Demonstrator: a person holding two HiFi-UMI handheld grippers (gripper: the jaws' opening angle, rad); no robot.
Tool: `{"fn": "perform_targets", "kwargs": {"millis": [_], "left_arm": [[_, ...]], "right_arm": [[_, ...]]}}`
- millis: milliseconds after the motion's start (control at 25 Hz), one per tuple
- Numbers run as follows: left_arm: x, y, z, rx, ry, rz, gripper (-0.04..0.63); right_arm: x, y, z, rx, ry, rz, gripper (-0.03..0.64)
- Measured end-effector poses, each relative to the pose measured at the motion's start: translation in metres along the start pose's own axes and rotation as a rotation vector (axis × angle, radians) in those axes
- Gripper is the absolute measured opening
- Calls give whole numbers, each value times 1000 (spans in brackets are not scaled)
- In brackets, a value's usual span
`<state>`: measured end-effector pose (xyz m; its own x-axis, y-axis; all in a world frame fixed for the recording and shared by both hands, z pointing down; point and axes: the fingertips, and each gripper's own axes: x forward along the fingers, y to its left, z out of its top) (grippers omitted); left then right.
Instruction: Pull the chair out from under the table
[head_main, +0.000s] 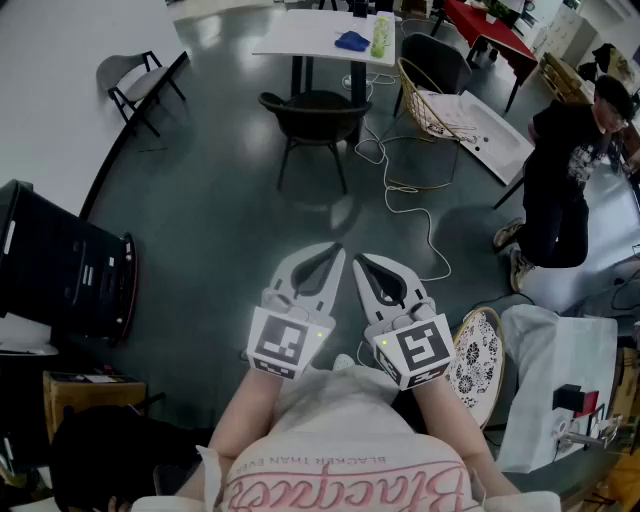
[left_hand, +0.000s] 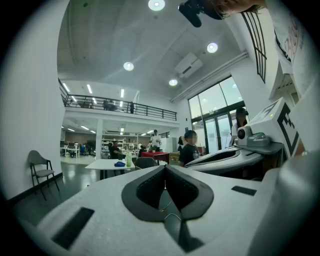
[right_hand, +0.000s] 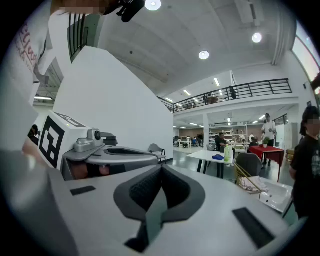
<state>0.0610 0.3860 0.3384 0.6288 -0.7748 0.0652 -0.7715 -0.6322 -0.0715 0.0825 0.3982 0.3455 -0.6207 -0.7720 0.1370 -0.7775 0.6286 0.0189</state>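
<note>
Jaws pressed together, empty, on left gripper (head_main: 336, 250) and right gripper (head_main: 359, 260), side by side, well apart from chair (head_main: 315, 108) at table (head_main: 305, 36)

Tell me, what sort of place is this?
Most likely a big open-plan workspace or lab hall, not a home: a railed mezzanine runs under a high ceiling, a white table with a dark chair stands on a polished floor, and loose cables trail across it.

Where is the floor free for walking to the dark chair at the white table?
Bare floor lies between the black cabinet and the white cable, straight up to the dark chair. The right is crowded: cable, wicker chair, a person.
</note>
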Motion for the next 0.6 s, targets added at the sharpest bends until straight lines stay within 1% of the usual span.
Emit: {"fn": "perform_targets", "kwargs": {"millis": [320,480,600], "left_arm": [[3,-21,-5,19,18,39,5],[1,-18,-10,14,30,69,5],[5,-16,-12,1,32,85,5]], "right_arm": [[-16,-10,-8,7,-9,33,5],[-14,-9,-10,8,-9,57,5],[-13,-15,-12,12,-5,54,5]]}}
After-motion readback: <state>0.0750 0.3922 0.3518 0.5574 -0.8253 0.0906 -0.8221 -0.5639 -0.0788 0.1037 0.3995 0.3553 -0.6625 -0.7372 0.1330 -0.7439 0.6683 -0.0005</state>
